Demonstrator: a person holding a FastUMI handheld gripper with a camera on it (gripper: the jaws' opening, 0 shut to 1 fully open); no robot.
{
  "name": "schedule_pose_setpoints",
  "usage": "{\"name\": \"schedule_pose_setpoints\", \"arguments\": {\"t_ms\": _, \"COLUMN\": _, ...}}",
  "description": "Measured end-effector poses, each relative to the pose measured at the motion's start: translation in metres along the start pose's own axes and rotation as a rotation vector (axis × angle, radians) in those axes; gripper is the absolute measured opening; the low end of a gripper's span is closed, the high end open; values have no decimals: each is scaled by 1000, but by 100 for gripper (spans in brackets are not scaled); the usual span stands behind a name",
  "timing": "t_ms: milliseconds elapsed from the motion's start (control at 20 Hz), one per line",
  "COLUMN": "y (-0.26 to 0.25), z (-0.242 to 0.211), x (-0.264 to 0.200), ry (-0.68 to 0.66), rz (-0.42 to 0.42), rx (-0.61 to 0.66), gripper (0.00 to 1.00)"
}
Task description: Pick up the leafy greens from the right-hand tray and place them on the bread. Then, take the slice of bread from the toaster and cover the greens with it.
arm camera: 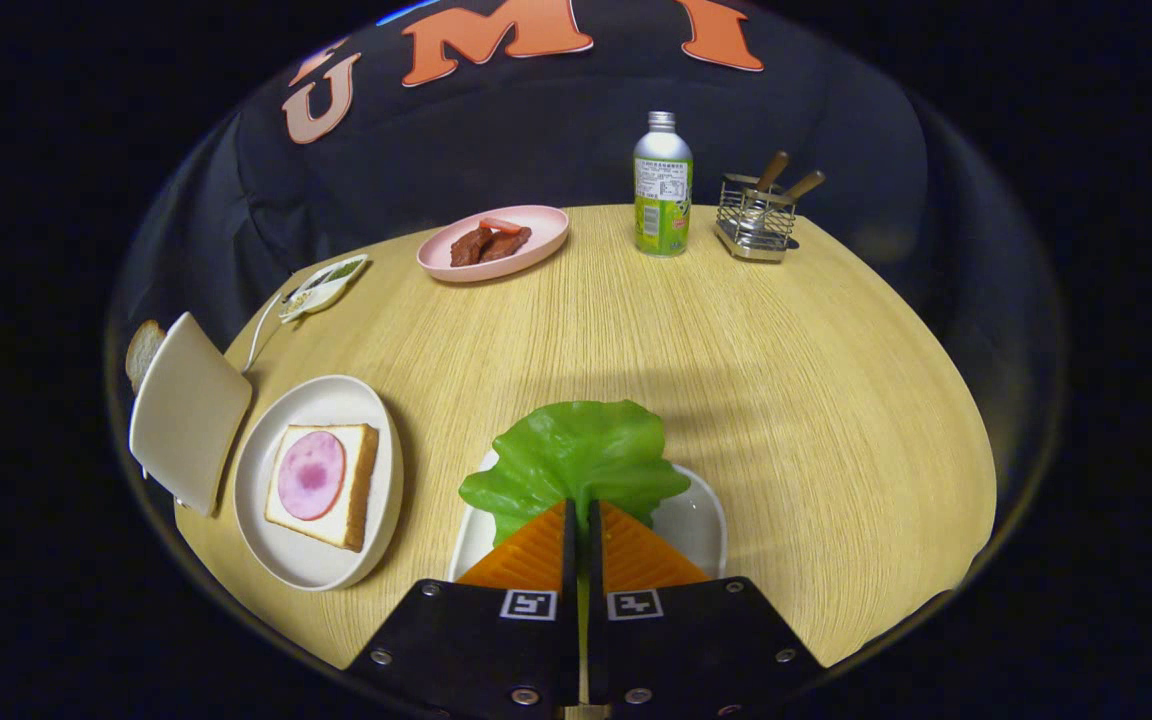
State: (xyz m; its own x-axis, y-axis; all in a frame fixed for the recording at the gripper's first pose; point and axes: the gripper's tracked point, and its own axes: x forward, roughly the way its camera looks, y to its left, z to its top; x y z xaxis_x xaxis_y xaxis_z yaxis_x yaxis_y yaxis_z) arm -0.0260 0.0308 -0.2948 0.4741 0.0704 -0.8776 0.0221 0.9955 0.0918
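Observation:
My gripper (581,512) is shut on the stem of the leafy greens (576,455), both orange fingers (531,555) pressed together with the green stalk pinched between them. The leaf fans out just ahead of the fingertips, above a white tray (701,520) that lies under the fingers. To the left, a round white plate (321,560) carries a slice of bread (361,490) topped with a pink round of ham (312,475). Further left stands a white toaster (186,410) with a bread slice (142,350) poking out behind it.
A pink plate (536,225) with dark meat pieces sits at the far side of the round wooden table (786,400). A green-labelled bottle (663,185) and a wire holder (756,215) with wooden-handled utensils stand at the far right. A small dish (326,285) lies far left.

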Motion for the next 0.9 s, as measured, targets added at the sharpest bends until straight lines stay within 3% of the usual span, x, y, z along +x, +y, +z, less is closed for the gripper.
{"name": "schedule_pose_setpoints", "arguments": {"t_ms": 400, "y": 29, "z": 37, "x": -32, "ry": -137, "rz": 87, "rx": -26, "gripper": 4}}
{"name": "schedule_pose_setpoints", "arguments": {"t_ms": 900, "y": 96, "z": 50, "x": -46, "ry": -173, "rz": 231, "rx": -109, "gripper": 4}}
